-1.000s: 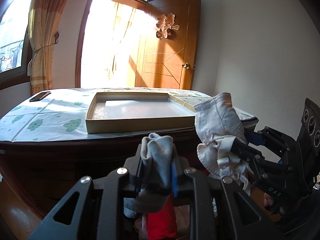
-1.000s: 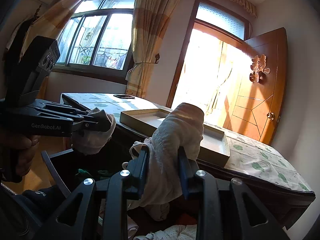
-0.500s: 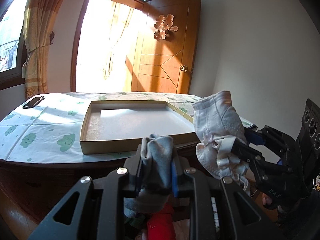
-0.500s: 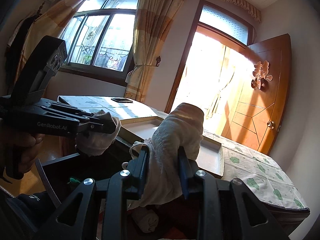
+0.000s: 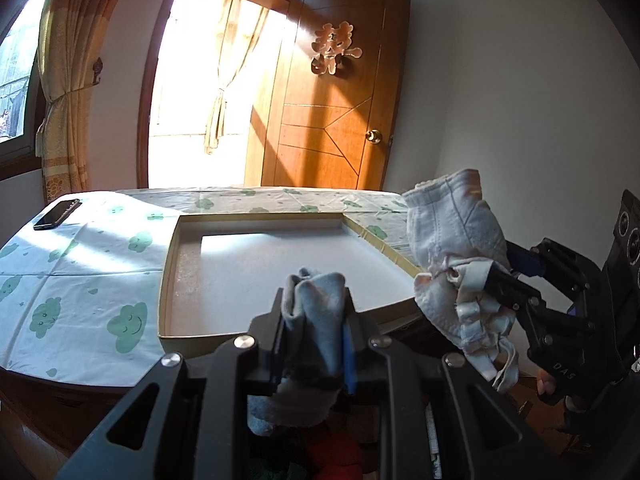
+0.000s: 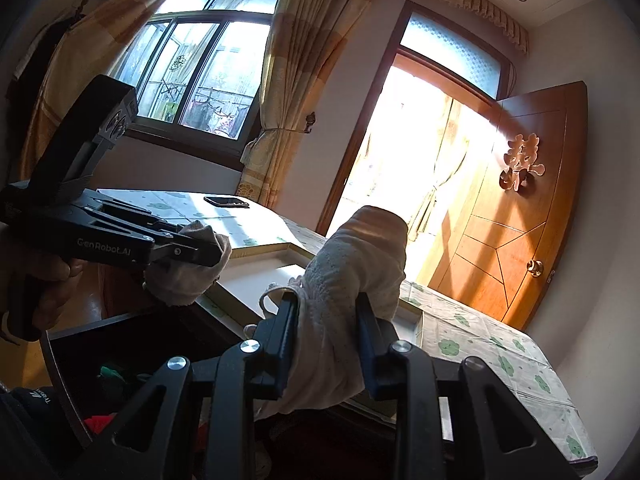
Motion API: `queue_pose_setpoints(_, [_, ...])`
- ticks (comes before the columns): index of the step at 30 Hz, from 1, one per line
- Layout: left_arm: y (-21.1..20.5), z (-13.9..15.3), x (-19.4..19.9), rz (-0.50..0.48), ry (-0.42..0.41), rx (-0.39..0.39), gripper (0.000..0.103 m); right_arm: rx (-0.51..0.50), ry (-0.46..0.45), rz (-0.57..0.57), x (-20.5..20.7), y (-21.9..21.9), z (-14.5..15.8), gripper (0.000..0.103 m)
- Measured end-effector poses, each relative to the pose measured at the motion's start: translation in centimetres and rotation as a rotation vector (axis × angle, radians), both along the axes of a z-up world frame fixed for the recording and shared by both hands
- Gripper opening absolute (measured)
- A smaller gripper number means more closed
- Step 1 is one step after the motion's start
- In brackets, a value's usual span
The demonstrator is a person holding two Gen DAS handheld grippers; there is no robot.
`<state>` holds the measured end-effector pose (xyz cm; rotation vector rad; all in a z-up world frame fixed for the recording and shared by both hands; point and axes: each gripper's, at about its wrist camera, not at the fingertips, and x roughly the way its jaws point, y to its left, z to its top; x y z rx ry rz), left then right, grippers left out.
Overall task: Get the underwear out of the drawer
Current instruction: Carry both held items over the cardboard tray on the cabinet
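Both grippers have risen, table now lower in view. Left wrist view: left gripper [image 5: 314, 320] clamps grey underwear [image 5: 316, 304] before the box [image 5: 256, 256]. Right wrist view: right gripper [image 6: 326, 328] clamps white underwear [image 6: 348, 280] above the open drawer [image 6: 120, 344].

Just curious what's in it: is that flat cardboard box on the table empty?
Empty. The shallow box shows only its bare white bottom in both views; both garments are held above it.
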<state>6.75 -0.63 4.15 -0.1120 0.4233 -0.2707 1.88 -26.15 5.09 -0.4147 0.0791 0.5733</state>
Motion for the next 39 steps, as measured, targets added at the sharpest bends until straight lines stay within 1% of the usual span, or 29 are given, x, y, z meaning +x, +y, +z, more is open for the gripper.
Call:
queue_pose_setpoints(2, [0.2, 0.2, 0.8, 0.009, -0.001, 0.014, 0.021, -0.001, 0.004, 0.000, 0.7, 0.0, 0.3, 0.030])
queue_pose_setpoints(12, [2.1, 1.5, 5.5, 0.034, 0.031, 0.021, 0.021, -0.034, 0.038, -0.017, 4.8, 0.3, 1.3, 0.030])
queue_pose_setpoints(23, [3.5, 1.1, 10.9, 0.054, 0.122, 0.020, 0.021, -0.074, 0.102, -0.050, 10.5, 0.3, 2.3, 0.030])
queue_pose_setpoints(31, [4.3, 1.5, 14.8, 0.074, 0.174, 0.036, 0.021, -0.094, 0.200, -0.051, 15.6, 0.5, 2.8, 0.030])
queue_pose_setpoints(39, [4.6, 1.5, 18.9, 0.089, 0.231, 0.059, 0.021, -0.129, 0.311, -0.064, 19.6, 1.4, 1.9, 0.030])
